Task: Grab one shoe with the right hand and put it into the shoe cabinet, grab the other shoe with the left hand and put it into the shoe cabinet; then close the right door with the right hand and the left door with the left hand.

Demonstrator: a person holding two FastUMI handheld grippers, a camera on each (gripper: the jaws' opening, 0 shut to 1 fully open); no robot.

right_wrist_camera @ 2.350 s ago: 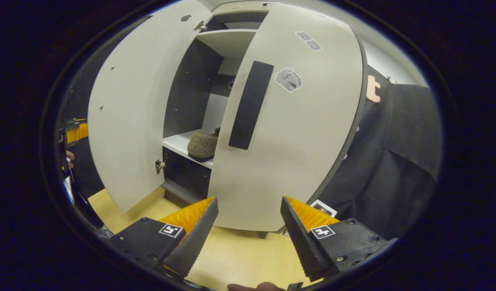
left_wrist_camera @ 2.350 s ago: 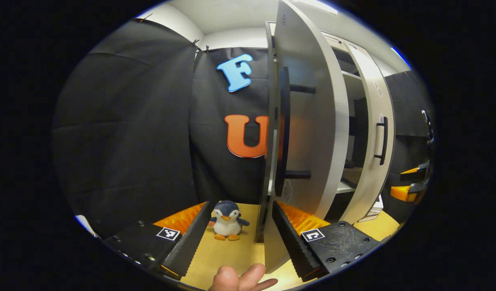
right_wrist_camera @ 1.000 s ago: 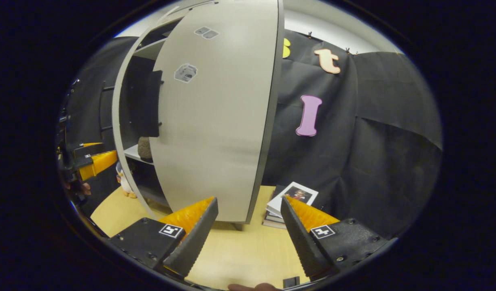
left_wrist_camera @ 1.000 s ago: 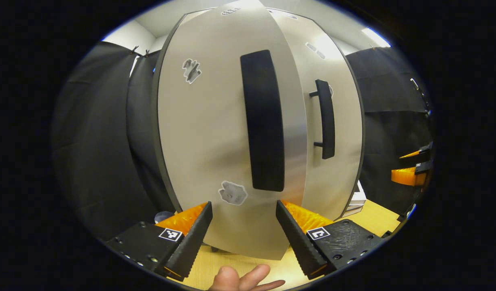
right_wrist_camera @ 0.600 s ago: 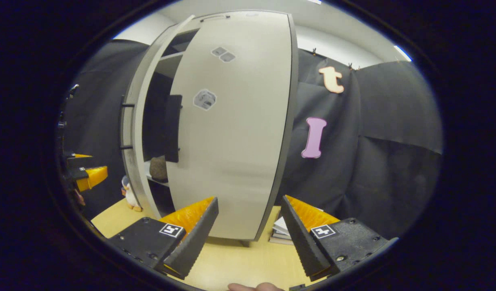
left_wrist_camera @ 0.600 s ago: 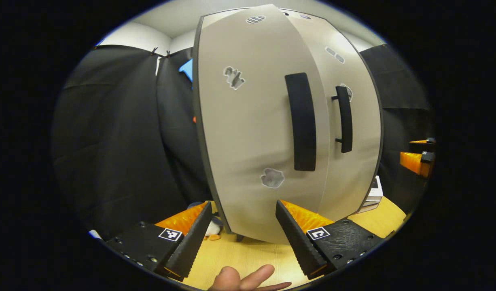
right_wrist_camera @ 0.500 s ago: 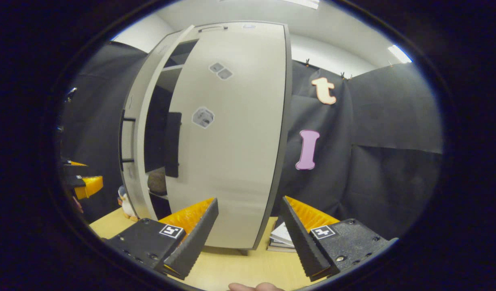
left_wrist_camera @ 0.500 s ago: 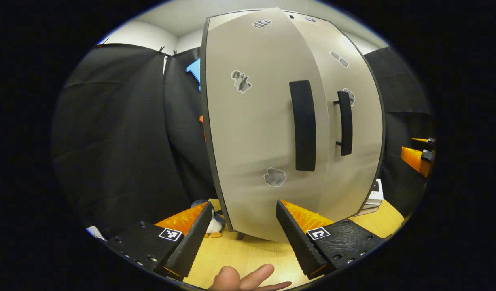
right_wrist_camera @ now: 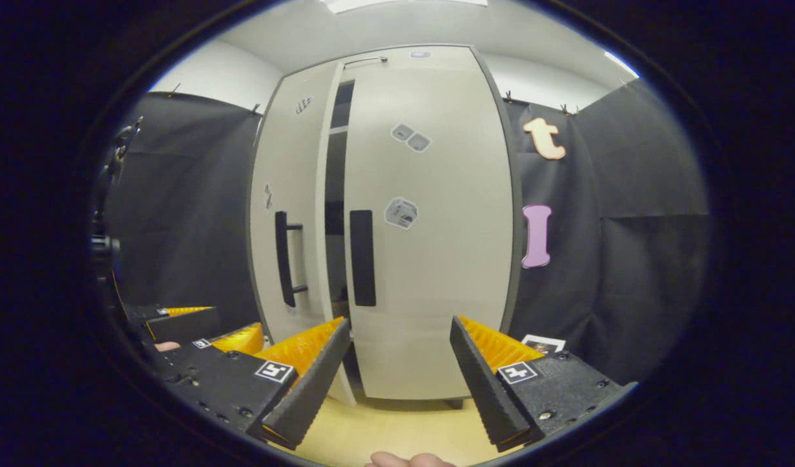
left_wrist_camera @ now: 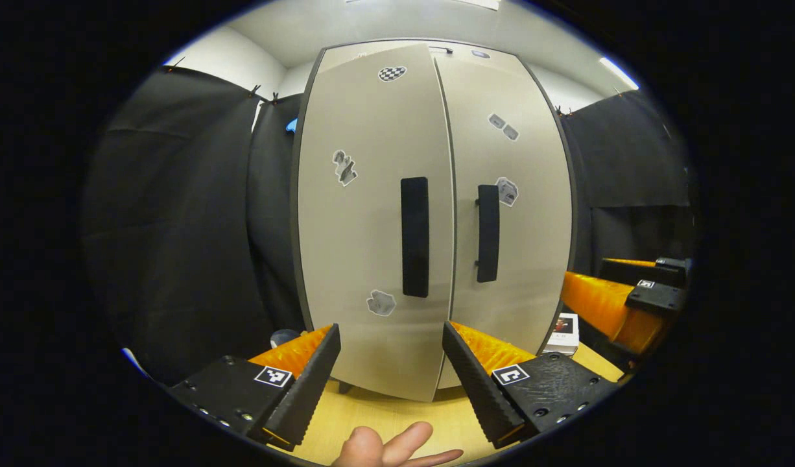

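The shoe cabinet (left_wrist_camera: 371, 130) stands straight ahead with its light grey doors nearly together. In the left gripper view the left door (left_wrist_camera: 365, 246) and right door (left_wrist_camera: 521, 259) meet at a thin seam between their black handles (left_wrist_camera: 415, 237). From the right gripper view a narrow dark gap (right_wrist_camera: 336, 214) separates the left door (right_wrist_camera: 287, 194) from the right door (right_wrist_camera: 436, 272). The shoes are hidden behind the doors. My left gripper (left_wrist_camera: 391, 370) is open and a little way back from the left door. My right gripper (right_wrist_camera: 397, 376) is open before the right door, touching nothing.
The cabinet rests on a pale wooden tabletop (left_wrist_camera: 397, 408). A small stack of books (left_wrist_camera: 566, 324) lies at its right foot, also seen as books (right_wrist_camera: 543, 344). A bit of a plush penguin (left_wrist_camera: 283, 337) peeks out at its left foot. Black cloth walls close in both sides.
Both doors have swung from wide open to almost together, hiding the shoe on the shelf. Both grippers have drawn back and now face the cabinet front.
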